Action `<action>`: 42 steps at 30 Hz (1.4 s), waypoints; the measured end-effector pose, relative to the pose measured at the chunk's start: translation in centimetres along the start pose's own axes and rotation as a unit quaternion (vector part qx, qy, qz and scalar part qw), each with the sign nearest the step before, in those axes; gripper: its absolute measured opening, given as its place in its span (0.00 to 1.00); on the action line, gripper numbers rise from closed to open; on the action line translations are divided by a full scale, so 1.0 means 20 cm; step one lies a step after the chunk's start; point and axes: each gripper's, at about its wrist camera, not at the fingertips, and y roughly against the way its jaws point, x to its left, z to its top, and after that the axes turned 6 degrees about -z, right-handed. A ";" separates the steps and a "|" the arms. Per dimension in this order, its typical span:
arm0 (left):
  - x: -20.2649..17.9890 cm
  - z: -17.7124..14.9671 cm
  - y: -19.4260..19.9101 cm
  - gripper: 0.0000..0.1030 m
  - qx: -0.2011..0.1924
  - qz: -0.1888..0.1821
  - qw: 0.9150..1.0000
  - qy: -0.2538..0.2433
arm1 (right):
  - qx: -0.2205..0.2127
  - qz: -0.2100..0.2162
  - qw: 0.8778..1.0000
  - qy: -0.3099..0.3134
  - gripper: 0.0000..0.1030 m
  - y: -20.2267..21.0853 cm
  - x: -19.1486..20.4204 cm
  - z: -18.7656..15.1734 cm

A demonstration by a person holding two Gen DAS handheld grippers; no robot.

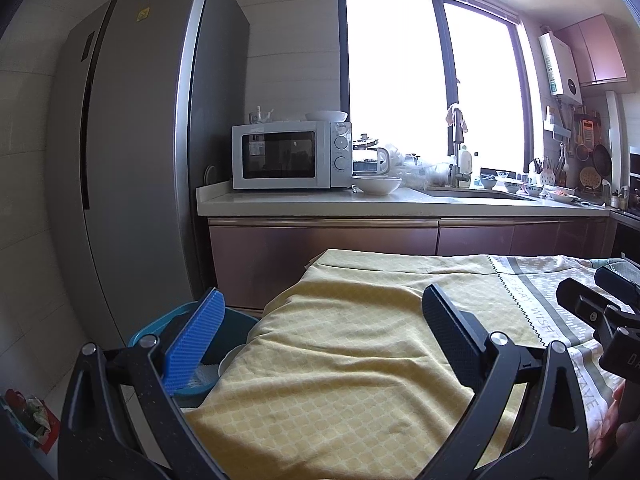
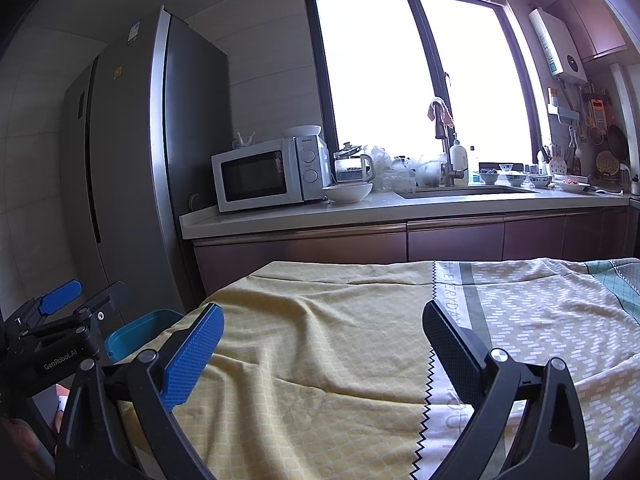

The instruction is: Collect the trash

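My left gripper (image 1: 324, 320) is open over the yellow tablecloth (image 1: 340, 360), with nothing between its blue and black fingers. Just past the table's left edge, behind the blue finger, stands a blue bin (image 1: 236, 326) on the floor, with white items (image 1: 226, 362) lying inside. In the right wrist view my right gripper (image 2: 324, 336) is also open and empty above the cloth (image 2: 320, 360). The left gripper (image 2: 88, 294) shows at that view's left edge, near the bin (image 2: 132, 334). No loose trash shows on the cloth.
A grey fridge (image 1: 132, 160) stands at the left. Beyond the table runs a counter (image 1: 360, 202) with a microwave (image 1: 288, 156), a white bowl (image 1: 376, 184) and a sink (image 1: 480, 194). A red bag (image 1: 32, 416) lies on the floor at lower left.
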 end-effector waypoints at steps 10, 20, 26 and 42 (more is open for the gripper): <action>0.00 0.00 0.01 0.94 0.001 0.001 1.000 0.000 | 0.003 0.000 1.000 -0.002 0.93 0.00 0.01 -0.01; 0.00 -0.01 0.01 0.95 0.002 0.003 1.000 -0.001 | 0.005 0.000 1.000 -0.005 0.93 0.00 0.01 -0.01; 0.00 0.00 0.01 0.94 0.003 0.004 1.000 -0.001 | 0.005 -0.001 1.000 -0.006 0.93 -0.01 0.01 -0.01; -0.02 -0.01 0.01 0.94 0.007 0.006 1.000 -0.001 | 0.006 -0.001 1.000 -0.008 0.93 -0.01 0.01 -0.01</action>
